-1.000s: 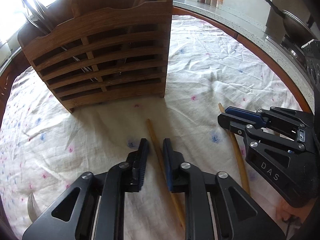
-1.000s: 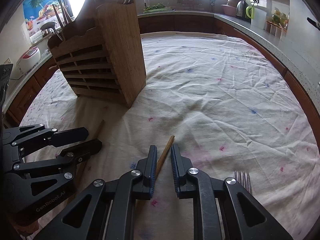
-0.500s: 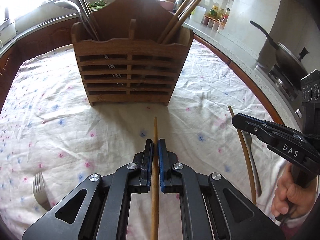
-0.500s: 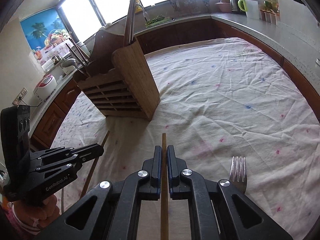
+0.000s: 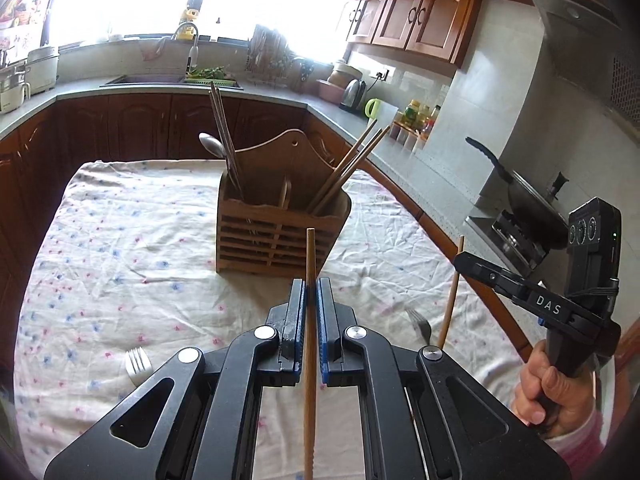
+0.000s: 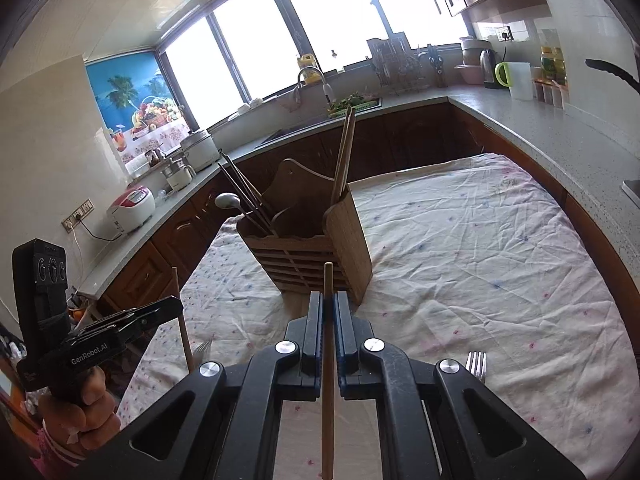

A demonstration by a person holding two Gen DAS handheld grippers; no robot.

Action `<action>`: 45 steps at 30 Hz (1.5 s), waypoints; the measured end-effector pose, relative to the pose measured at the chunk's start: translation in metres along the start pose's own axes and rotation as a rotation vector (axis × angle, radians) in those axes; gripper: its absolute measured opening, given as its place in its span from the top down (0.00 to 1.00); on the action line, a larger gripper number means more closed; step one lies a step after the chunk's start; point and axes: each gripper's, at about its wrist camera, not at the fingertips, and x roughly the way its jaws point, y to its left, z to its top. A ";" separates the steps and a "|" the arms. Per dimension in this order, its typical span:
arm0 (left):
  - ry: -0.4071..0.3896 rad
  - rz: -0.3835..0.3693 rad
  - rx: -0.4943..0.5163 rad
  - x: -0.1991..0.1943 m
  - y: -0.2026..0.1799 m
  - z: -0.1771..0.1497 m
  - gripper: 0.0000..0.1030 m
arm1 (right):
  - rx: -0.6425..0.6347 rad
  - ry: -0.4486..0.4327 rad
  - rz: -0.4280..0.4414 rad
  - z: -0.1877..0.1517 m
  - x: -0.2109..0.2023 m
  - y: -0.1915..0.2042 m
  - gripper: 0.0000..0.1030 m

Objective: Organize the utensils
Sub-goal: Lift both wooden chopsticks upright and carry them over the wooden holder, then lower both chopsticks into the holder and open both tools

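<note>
My left gripper (image 5: 309, 286) is shut on a wooden chopstick (image 5: 310, 252), held in the air and pointing at the wooden utensil holder (image 5: 280, 228). In the right wrist view, my right gripper (image 6: 329, 298) is shut on a second wooden chopstick (image 6: 328, 278), also raised toward the holder (image 6: 316, 248). The holder's right compartment has wooden chopsticks (image 5: 352, 164); its left one has a spoon (image 5: 212, 144) and dark sticks. One fork (image 5: 136, 360) lies on the cloth at the left, another fork (image 6: 476, 362) at the right. Each view shows the other gripper from the side, with its chopstick.
The holder stands on a floral tablecloth (image 5: 120, 248) over a table. Kitchen counters with a sink (image 5: 160, 79) run around the back and right. A wok (image 5: 528, 200) sits on the stove to the right. A hand (image 5: 548, 392) grips the right gripper's handle.
Both grippers closed on the chopsticks that lay on the cloth and lifted them. Both views rose, so the holder's open top now shows.
</note>
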 end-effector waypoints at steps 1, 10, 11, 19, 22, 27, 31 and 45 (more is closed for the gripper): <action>-0.012 -0.003 0.000 -0.006 0.001 0.001 0.96 | -0.007 -0.010 0.002 0.002 -0.004 0.002 0.95; -0.083 -0.009 -0.013 -0.033 0.005 0.010 0.96 | -0.042 -0.086 0.018 0.018 -0.024 0.018 0.95; -0.092 -0.009 -0.013 -0.035 0.005 0.012 0.96 | -0.045 -0.094 0.018 0.020 -0.025 0.018 0.95; -0.154 0.009 -0.018 -0.044 0.010 0.032 0.96 | -0.049 -0.144 0.019 0.038 -0.028 0.020 0.95; -0.185 0.016 -0.016 -0.047 0.012 0.043 0.96 | -0.048 -0.160 0.021 0.045 -0.027 0.020 0.95; -0.238 0.036 -0.011 -0.050 0.016 0.066 0.96 | -0.046 -0.198 0.019 0.059 -0.026 0.020 0.95; -0.279 0.049 -0.006 -0.050 0.019 0.087 0.96 | -0.034 -0.236 0.016 0.076 -0.024 0.016 0.95; -0.430 0.097 0.016 -0.026 0.024 0.159 0.96 | -0.037 -0.356 -0.008 0.140 0.004 0.018 0.95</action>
